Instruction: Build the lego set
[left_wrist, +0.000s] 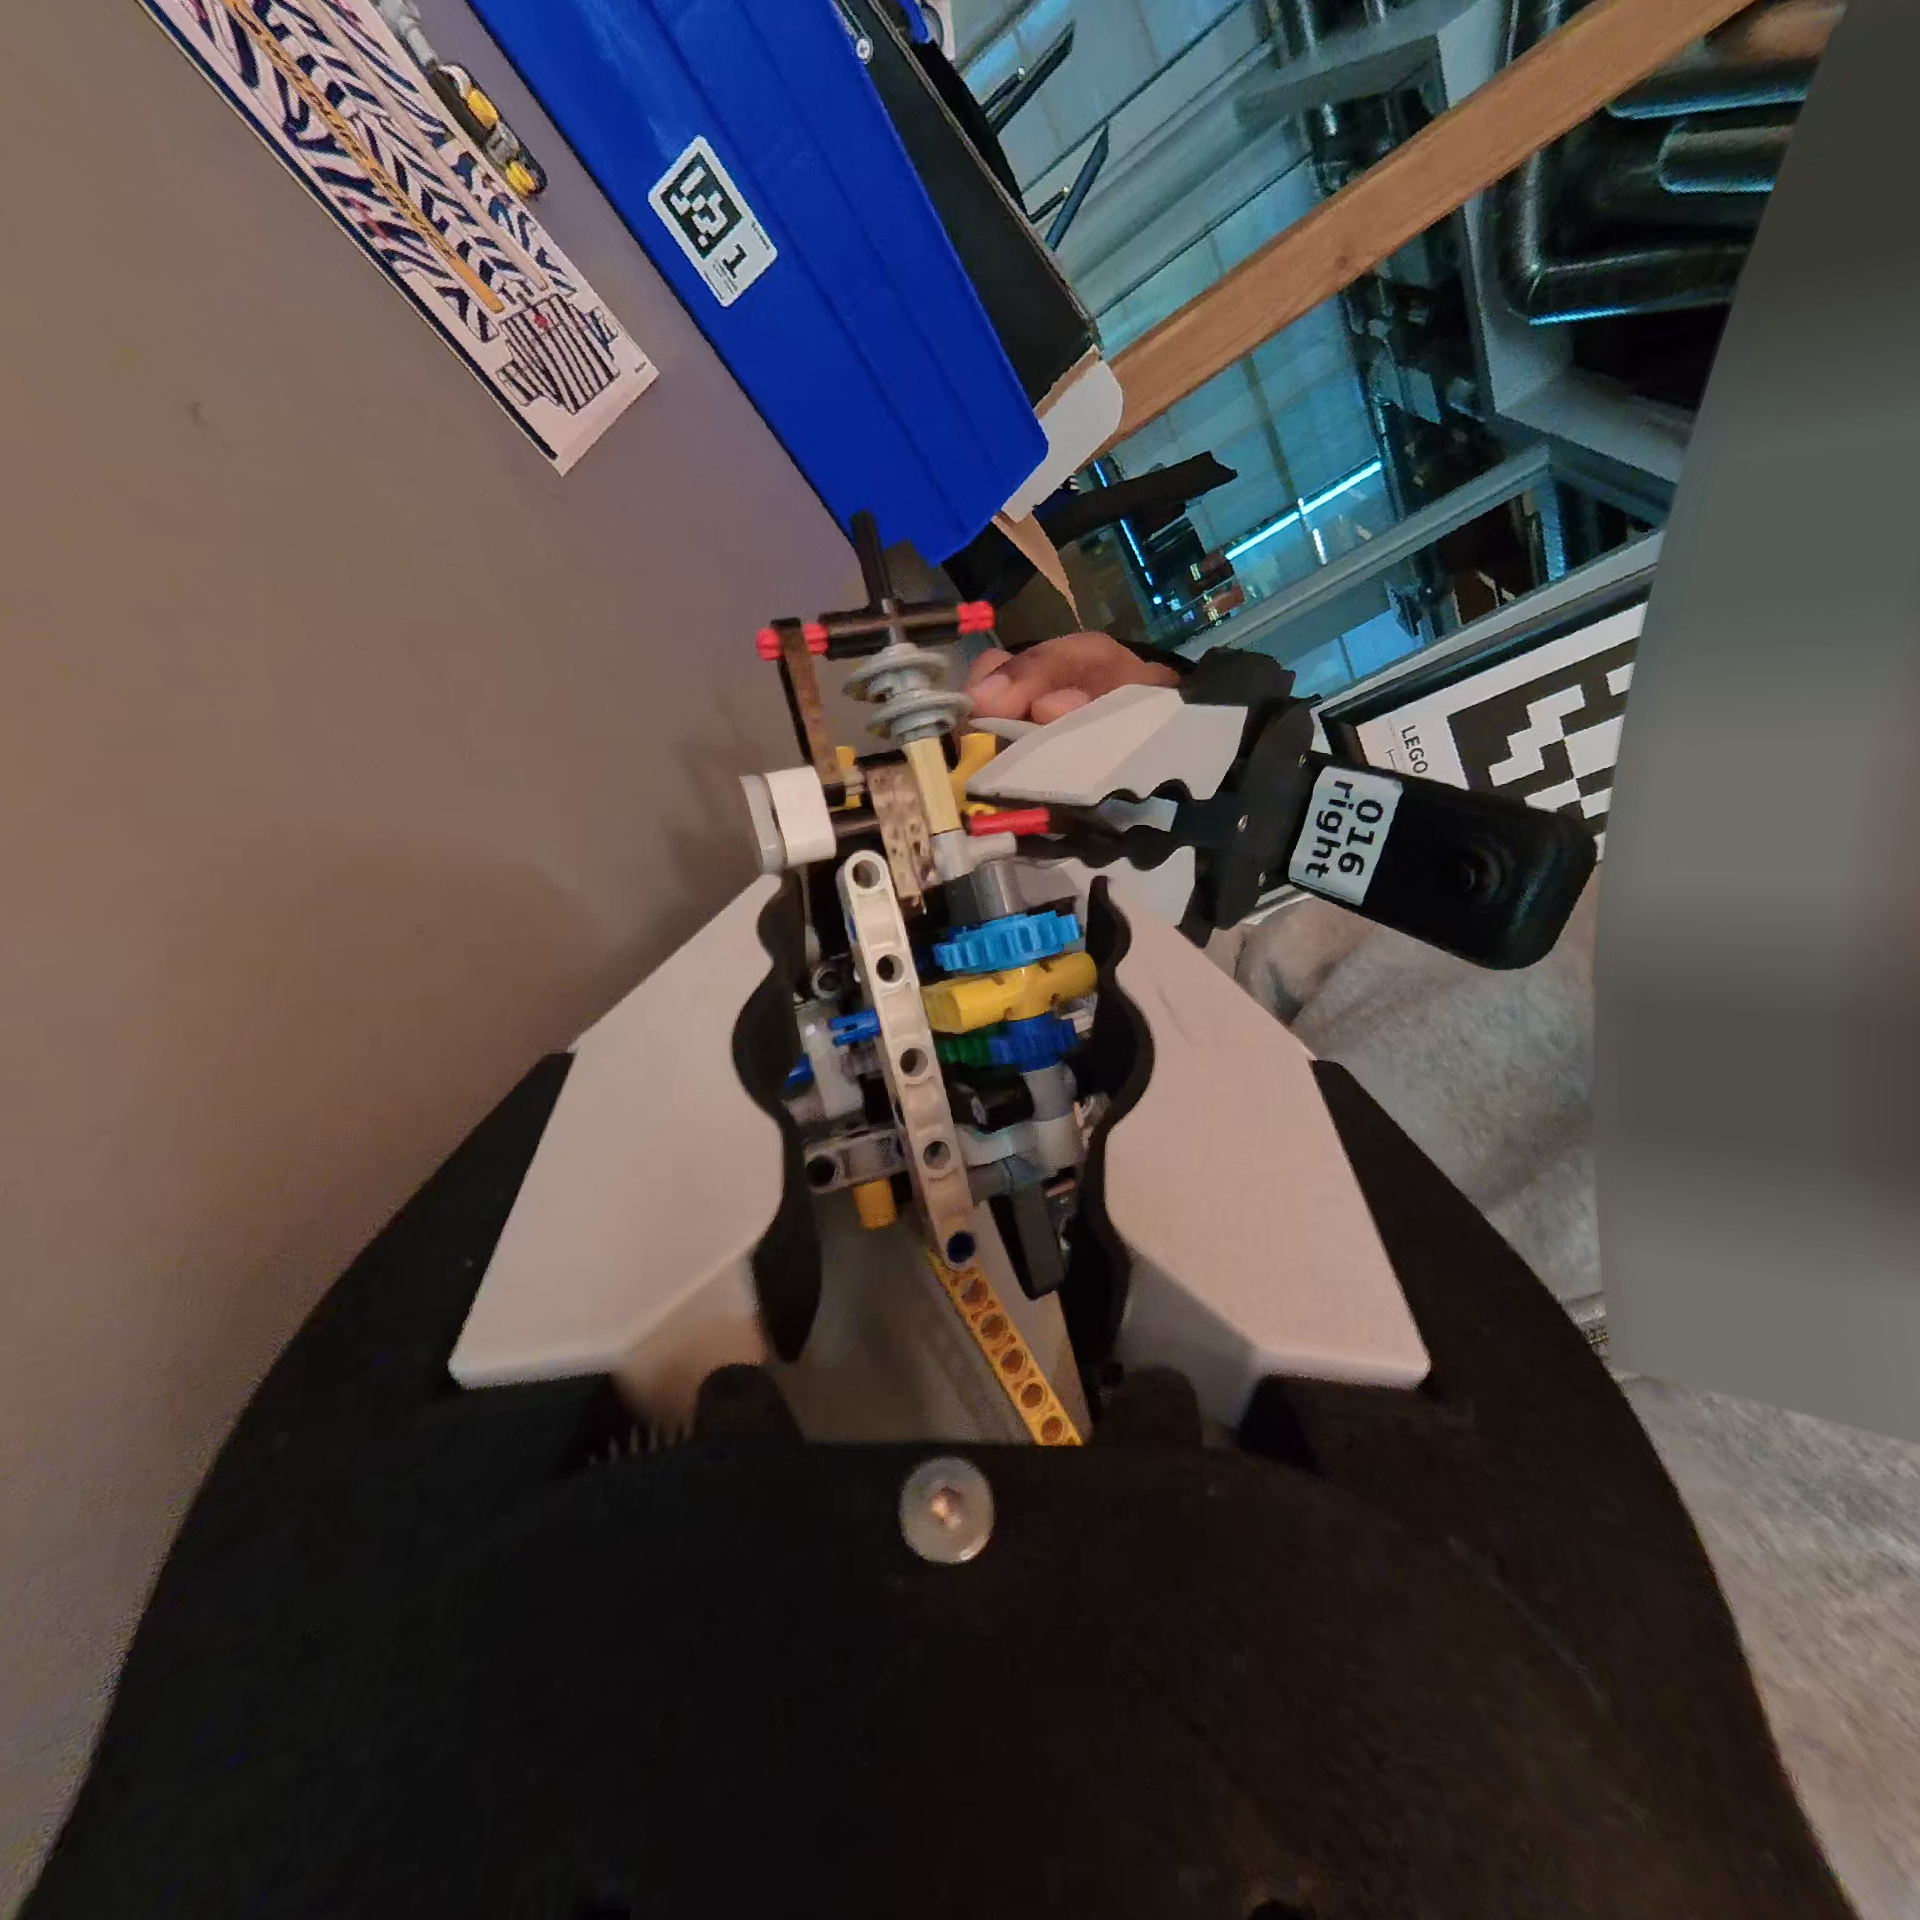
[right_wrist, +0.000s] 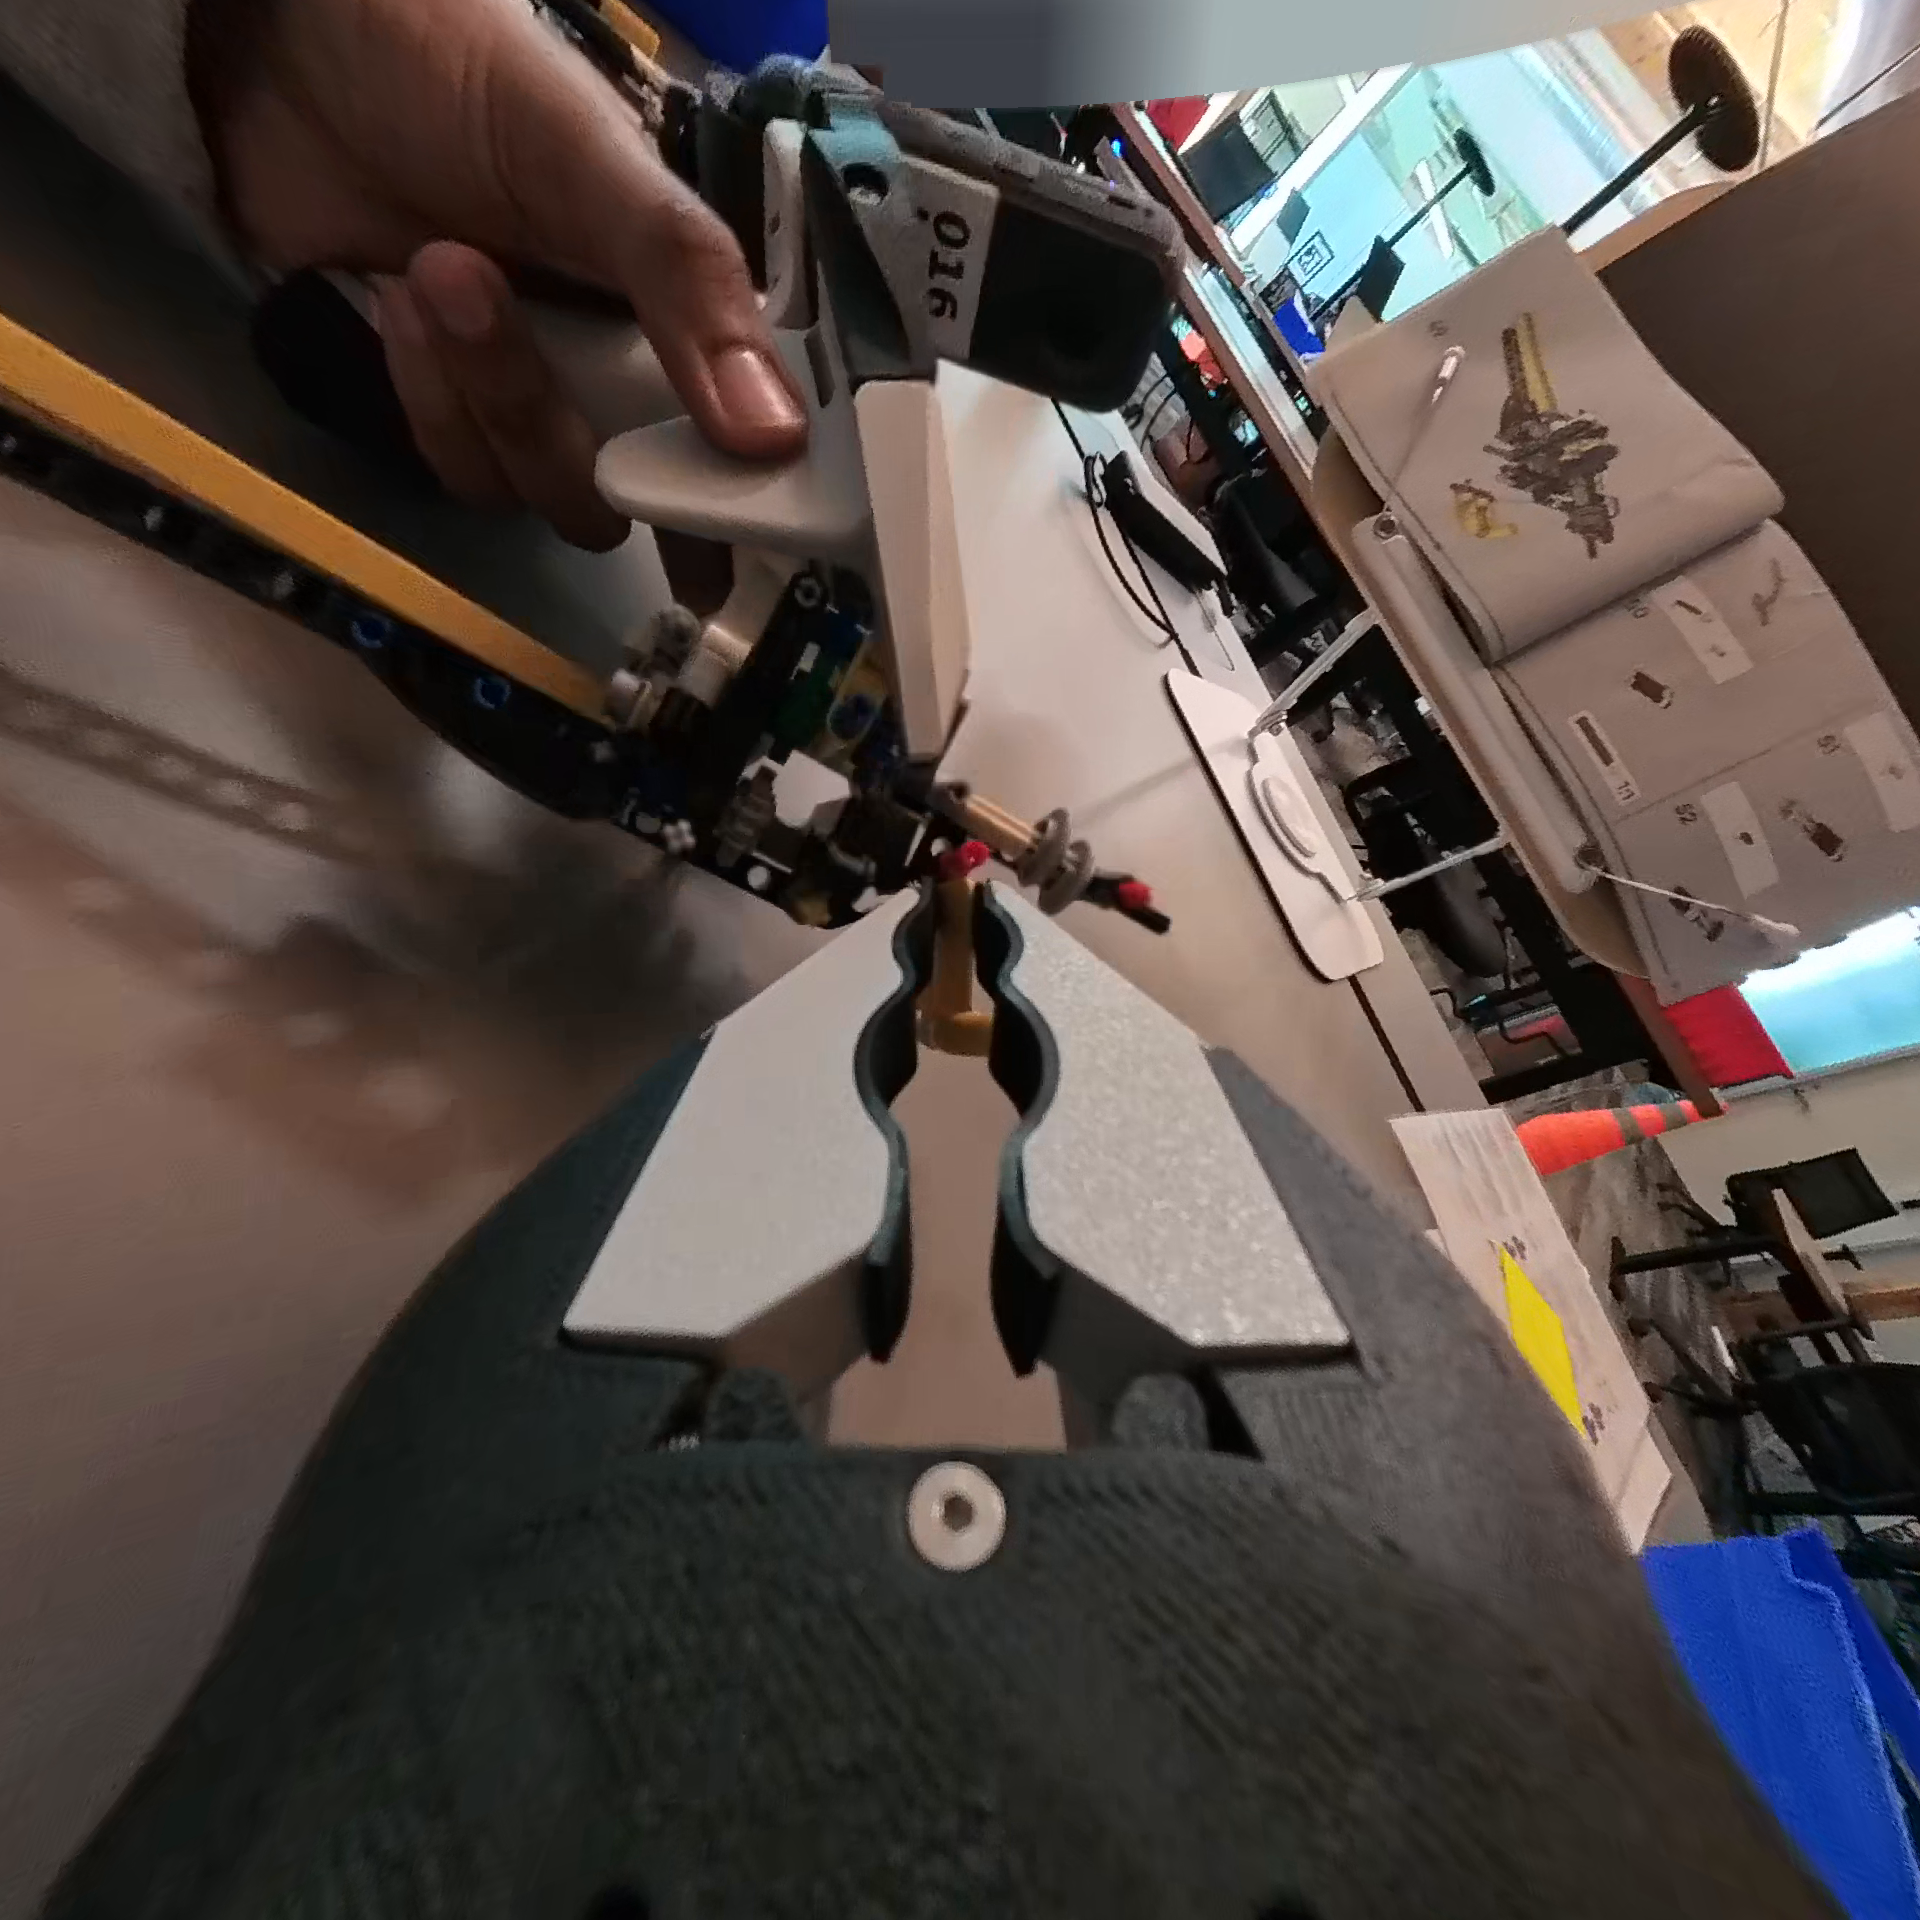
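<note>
Right gripper (right_wrist: 951, 935) pinches a small yellow connector (right_wrist: 954, 987) with a red pin (right_wrist: 971, 855) at its tip. Its long axis points straight forward at the lego model (right_wrist: 790, 769), almost touching. Beyond, the left gripper (left_wrist: 940, 997) clamps this model (left_wrist: 987, 977) around the gears, so the right one is free to push.

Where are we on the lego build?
Done: geared lego assembly with blue and yellow gears, held in the left gripper. In hand: right gripper brings a small yellow connector to its red pin. Left: seating it; the open instruction booklet suggests more steps.
</note>
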